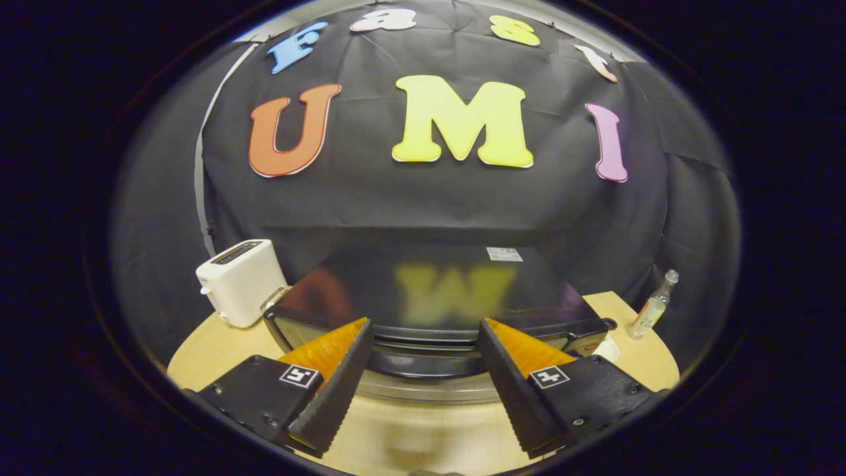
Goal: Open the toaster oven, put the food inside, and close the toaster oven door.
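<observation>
Gripper view: hand-held gripper [424, 347] agape before glossy, boxy toaster oven [433, 291].

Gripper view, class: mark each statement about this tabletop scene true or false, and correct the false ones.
1. The tool has its fingers spread apart. True.
2. The toaster oven sits just ahead of the fingers. True.
3. A white toaster lies on its side on top of the oven. False: it stands upright on the table beside the oven.
4. The fingers press on a small bottle. False: the bottle stands apart, on the oven's other side.
5. The oven's top is dark and glossy. True.
</observation>
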### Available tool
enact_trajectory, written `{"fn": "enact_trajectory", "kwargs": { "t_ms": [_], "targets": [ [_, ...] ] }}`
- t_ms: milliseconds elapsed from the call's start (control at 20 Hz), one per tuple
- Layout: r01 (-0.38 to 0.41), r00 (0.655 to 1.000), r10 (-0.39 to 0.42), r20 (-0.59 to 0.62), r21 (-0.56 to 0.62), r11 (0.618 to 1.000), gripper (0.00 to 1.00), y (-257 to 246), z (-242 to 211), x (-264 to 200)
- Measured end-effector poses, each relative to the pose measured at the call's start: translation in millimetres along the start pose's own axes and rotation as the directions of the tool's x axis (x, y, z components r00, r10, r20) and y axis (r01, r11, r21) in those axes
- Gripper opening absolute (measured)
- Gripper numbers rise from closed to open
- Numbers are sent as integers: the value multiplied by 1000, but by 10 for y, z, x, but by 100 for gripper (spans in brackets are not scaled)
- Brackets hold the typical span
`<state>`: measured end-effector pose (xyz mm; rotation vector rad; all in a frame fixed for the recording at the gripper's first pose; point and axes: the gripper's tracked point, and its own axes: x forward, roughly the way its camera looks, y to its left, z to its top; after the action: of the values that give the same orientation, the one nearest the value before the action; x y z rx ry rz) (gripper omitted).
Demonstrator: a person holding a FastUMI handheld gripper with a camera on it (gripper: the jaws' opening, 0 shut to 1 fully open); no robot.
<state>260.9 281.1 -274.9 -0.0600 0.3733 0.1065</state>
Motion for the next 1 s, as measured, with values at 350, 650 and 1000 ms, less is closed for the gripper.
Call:
{"fn": "enact_trajectory", "kwargs": {
  "t_ms": [350,650,1000],
  "targets": [
    [-19,999,18,-31,-28,999,100,20,-263,-369],
    [-39,996,34,-87,-51,998,100,45,-710,-692],
    [-64,980,55,-189,-43,997,100,79,-1324,-879]
  ]
}}
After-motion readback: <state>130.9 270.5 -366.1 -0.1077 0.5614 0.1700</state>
